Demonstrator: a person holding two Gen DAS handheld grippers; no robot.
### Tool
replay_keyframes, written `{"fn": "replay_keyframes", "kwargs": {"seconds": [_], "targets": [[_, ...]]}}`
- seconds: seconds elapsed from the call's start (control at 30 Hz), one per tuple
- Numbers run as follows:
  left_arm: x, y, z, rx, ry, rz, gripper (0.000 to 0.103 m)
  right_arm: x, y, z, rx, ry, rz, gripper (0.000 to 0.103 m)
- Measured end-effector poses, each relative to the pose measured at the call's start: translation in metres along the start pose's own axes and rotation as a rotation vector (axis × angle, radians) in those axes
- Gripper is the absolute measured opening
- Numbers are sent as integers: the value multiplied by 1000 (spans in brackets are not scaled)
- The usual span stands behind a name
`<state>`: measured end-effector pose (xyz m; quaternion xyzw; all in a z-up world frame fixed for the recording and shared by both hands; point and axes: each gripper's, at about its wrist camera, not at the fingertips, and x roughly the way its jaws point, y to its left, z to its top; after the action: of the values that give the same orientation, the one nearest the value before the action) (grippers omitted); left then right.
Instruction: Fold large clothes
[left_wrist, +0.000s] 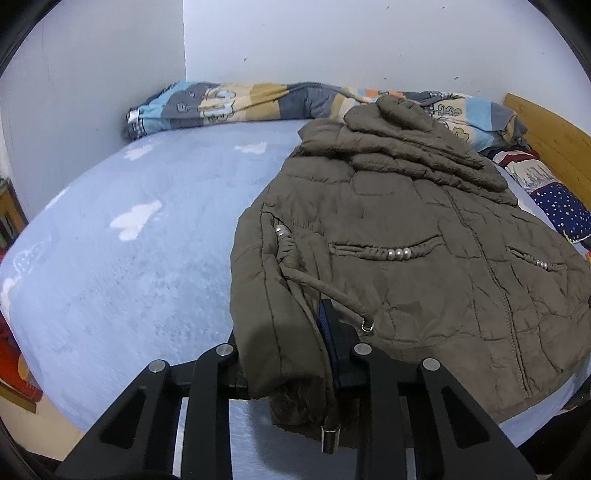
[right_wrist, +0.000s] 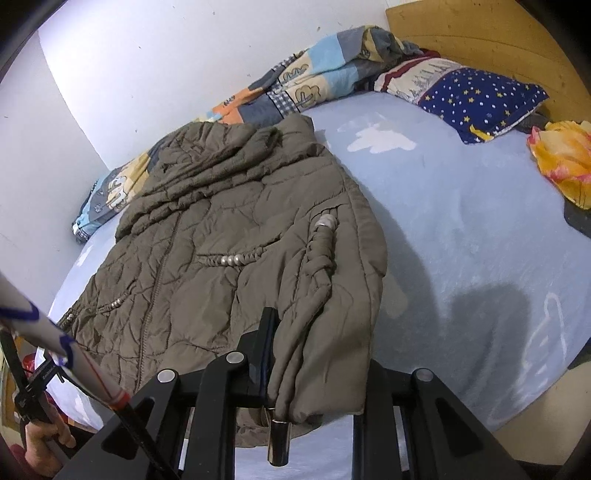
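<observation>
White walls meet at a corner above a bed (left_wrist: 110, 258) covered in a pale blue sheet with white cloud shapes. A patchwork quilt (left_wrist: 221, 103) in blue, grey, tan and orange is bunched along the wall at the top of the left wrist view; in the right wrist view it runs diagonally from centre left to the upper right. A wooden headboard (right_wrist: 480, 33) fills the upper right corner there, with a navy star-patterned pillow (right_wrist: 480, 103) below it and an orange and yellow cloth (right_wrist: 565, 158) at the right edge.

An olive quilted coat (left_wrist: 406, 229) lies on the sheet, front up, filling the centre and right of the left wrist view and the centre left of the right wrist view. Pearl beads trim its pocket openings, and the padded top part is heaped toward the quilt.

The left gripper (left_wrist: 284, 354) at bottom centre has a folded edge of the coat pinched between its fingers, the jaws closed onto the fabric. A drawstring with a metal tip (left_wrist: 330, 439) hangs down past it.

The right gripper (right_wrist: 317, 362) likewise has its jaws clamped on the coat's opposite edge, where a braided cord lies on the fabric and a metal tip (right_wrist: 279, 443) dangles below.

A hand (right_wrist: 40, 439) shows at the lower left of the right wrist view.
</observation>
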<state>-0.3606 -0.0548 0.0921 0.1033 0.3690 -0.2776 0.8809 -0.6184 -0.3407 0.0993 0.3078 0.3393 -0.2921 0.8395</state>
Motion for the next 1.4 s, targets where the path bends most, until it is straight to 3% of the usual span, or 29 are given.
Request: {"fn": "replay_keyframes", "kwargs": {"seconds": [0.3,0.57,0.77,0.8,0.87,0.93,1.03,1.1,1.17,1.23,1.4], "targets": [[-26,-6,2,34,-77,0,26,-20,6,4,-24,-45,8,20],[-39,-13,-1,52,-100,-8,26,-33,5,1,-29,-60,16,17],[-23,-8,-2,14,-40,-5,28,-24,2,2,-8,-29,33,17],[-18,-5,-2,0,-23,-6,31,-21,3,1,-7,-19,27,17],[0,4,-5,-57,56,-29,57,-16,3,0,-6,-2,24,21],[17,12,-10,-110,130,-42,59,-8,3,-2,0,28,16,23],[33,18,-15,-156,174,-58,59,0,3,-6,4,43,8,24],[35,17,-15,-157,169,-59,56,8,6,-10,-17,68,-19,22],[30,13,-12,-143,138,-62,31,8,8,-11,-49,65,-54,15],[21,12,-9,-132,93,-59,21,1,10,-10,-68,30,-62,12],[0,13,-6,-119,10,-56,19,-16,5,-7,-44,-33,-59,11]]}}
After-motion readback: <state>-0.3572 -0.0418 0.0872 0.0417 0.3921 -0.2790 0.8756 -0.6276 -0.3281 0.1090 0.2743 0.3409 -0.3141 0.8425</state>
